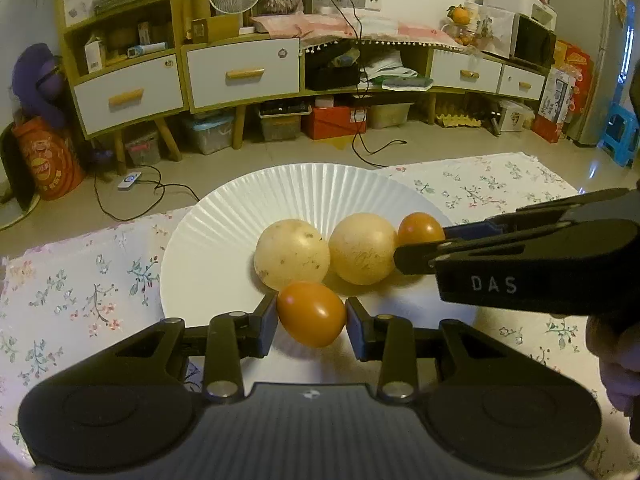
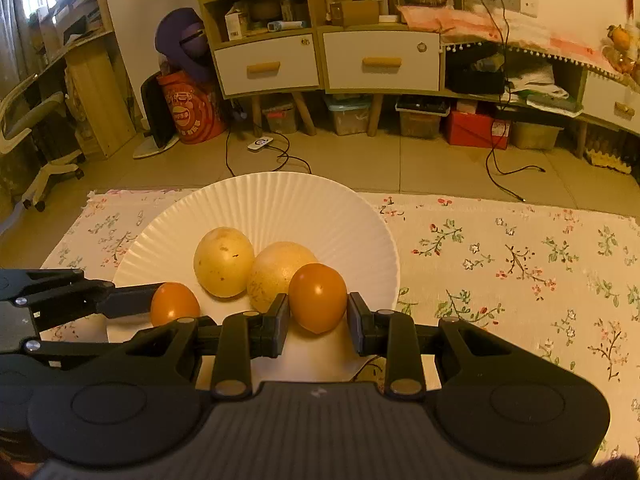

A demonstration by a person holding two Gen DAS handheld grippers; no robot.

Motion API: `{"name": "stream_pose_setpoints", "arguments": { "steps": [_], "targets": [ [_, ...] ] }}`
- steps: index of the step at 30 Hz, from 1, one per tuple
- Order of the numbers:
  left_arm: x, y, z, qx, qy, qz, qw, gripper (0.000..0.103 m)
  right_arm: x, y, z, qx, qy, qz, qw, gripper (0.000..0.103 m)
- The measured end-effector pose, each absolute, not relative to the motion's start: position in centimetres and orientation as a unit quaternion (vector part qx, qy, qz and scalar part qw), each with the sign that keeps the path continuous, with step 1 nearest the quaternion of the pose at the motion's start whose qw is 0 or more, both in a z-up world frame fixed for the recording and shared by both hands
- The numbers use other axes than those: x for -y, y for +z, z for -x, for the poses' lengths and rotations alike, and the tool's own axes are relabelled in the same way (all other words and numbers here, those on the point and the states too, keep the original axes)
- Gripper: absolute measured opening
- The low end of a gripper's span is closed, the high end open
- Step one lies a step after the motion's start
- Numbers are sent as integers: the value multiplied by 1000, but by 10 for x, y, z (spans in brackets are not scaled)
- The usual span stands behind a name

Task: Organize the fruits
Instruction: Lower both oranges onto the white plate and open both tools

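A white paper plate [image 1: 240,208] [image 2: 280,200] lies on the floral cloth with two pale yellow round fruits [image 1: 292,254] [image 1: 362,250] [image 2: 224,262] [image 2: 276,272] side by side on it. My left gripper [image 1: 312,316] is shut on a small orange fruit [image 1: 312,314] low over the plate's near part, in front of the pale fruits. My right gripper [image 2: 318,300] is shut on a second orange fruit [image 2: 318,298] beside the right pale fruit. Each wrist view shows the other gripper [image 1: 424,240] [image 2: 172,308] reaching in from the side with its orange fruit [image 1: 420,228] [image 2: 174,304].
The floral tablecloth [image 2: 500,264] stretches to the right of the plate, and its far edge drops to the tiled floor [image 2: 400,160] with cables. A cabinet with drawers [image 1: 240,76] stands at the back. A hand [image 1: 616,360] shows at the right edge.
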State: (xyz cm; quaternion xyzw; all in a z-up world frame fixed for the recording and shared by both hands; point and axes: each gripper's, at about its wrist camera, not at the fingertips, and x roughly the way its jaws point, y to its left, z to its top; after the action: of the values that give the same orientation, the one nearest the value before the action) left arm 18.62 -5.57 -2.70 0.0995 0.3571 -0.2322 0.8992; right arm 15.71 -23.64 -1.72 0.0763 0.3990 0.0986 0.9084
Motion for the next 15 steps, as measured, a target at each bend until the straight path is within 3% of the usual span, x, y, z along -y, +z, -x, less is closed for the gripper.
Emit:
{"name": "stream_pose_setpoints", "arguments": {
  "steps": [15],
  "targets": [
    [53, -29, -190, -363, -222, -97, 900, 29, 235, -15, -158, -394, 100, -73, 911, 31]
  ]
}}
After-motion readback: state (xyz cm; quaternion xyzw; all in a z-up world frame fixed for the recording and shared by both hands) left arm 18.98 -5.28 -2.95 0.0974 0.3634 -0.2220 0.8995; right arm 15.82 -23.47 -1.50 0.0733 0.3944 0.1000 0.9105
